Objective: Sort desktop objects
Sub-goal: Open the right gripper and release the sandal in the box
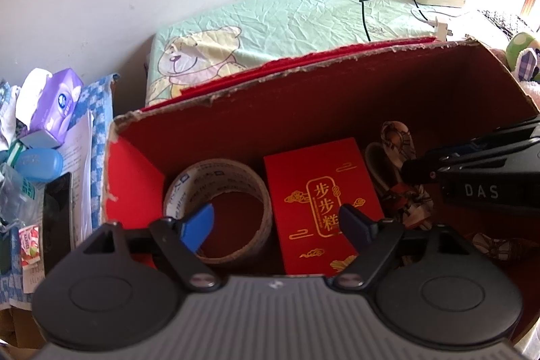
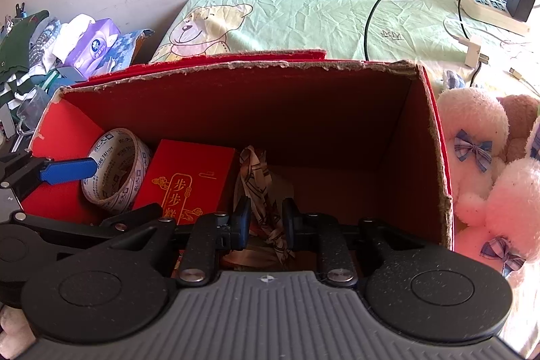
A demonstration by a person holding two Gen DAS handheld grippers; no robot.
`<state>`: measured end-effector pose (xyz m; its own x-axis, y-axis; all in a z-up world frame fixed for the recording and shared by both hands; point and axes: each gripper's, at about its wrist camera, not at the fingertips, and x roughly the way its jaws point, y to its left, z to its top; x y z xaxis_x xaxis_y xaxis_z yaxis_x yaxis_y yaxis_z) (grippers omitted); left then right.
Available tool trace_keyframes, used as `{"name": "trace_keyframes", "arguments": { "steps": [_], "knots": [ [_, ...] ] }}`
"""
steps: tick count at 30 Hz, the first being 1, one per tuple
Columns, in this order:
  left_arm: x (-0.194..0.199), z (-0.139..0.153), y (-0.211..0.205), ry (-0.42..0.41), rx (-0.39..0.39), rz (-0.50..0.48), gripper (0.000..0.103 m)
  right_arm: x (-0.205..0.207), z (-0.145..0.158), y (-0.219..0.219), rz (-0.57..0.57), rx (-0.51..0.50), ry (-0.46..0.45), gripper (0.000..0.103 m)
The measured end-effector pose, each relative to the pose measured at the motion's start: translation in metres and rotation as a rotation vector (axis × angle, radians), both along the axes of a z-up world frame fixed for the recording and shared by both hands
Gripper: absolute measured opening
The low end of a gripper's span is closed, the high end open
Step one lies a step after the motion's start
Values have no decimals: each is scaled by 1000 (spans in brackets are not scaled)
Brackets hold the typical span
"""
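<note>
A: Nearest first: what is the right gripper (image 2: 266, 221) doing?

B: Its jaws stand a little apart, straddling the patterned fabric strip (image 2: 258, 188) low in the red cardboard box (image 2: 435, 157). Whether the pads actually press the cloth I cannot tell.

A: And the left gripper (image 1: 280, 225)?

B: Spread wide and empty, hanging over the box's near left part, above the tape roll (image 1: 219, 208) and the red gift box (image 1: 320, 201).

A: Where does the strip lie?

B: On the box floor, just right of the gift box, bunched and partly draped up toward the back wall.

A: How will it handle?

B: I'd judge it light, limp and a bit slippery; it will sag and trail. Best pinched at a bunched fold mid-length, not a loose end.

A: Farther out?

B: Beyond the torn back rim, a bear-print sheet (image 2: 303, 12) with a power strip (image 2: 489, 9) at its far right; plush toys (image 2: 479, 130) beside the box's right wall.
</note>
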<state>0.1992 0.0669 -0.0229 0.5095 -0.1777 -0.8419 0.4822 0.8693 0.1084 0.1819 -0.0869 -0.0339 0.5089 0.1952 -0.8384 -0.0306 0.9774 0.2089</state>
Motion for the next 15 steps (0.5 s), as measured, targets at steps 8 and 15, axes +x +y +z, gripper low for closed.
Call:
{"name": "trace_keyframes", "arguments": {
  "steps": [8, 15],
  "knots": [
    [1, -1, 1, 14, -2, 0, 84, -2, 1, -3, 4, 30, -20, 21],
    [1, -2, 1, 12, -15, -6, 85, -1, 2, -2, 20, 32, -23, 24]
  ]
}}
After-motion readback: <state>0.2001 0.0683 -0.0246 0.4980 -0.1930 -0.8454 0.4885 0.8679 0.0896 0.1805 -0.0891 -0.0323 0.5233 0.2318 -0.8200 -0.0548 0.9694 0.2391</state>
